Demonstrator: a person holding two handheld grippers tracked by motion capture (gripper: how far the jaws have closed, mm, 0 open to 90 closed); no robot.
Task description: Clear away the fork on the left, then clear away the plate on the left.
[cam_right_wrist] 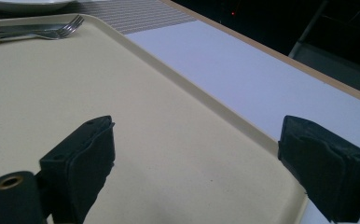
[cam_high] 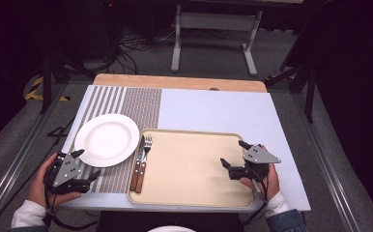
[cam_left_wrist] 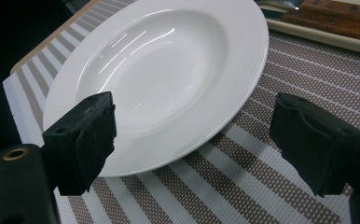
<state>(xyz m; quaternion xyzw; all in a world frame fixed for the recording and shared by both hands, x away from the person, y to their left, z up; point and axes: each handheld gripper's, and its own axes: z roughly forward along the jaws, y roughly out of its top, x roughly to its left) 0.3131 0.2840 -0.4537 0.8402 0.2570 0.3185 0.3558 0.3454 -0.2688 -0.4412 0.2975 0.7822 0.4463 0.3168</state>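
A white plate (cam_high: 106,139) rests on a striped placemat (cam_high: 141,106) at the left of the table. To its right lies a beige tray (cam_high: 194,169), and a knife (cam_high: 137,166) and a fork (cam_high: 146,153) with wooden handles lie along its left edge. My left gripper (cam_high: 89,164) is open at the plate's near edge; in the left gripper view the plate (cam_left_wrist: 169,70) sits just beyond the open jaws (cam_left_wrist: 192,135). My right gripper (cam_high: 232,152) is open over the tray's right side, with nothing between its jaws (cam_right_wrist: 197,154) above the bare tray (cam_right_wrist: 122,93). The fork (cam_right_wrist: 57,30) lies far off.
The table top (cam_high: 213,108) is pale blue-white with a wooden strip along its far edge. A white metal stand (cam_high: 213,29) and cables lie on the floor beyond. Dark frames stand at both sides. The tray's rim (cam_right_wrist: 215,112) runs under my right gripper.
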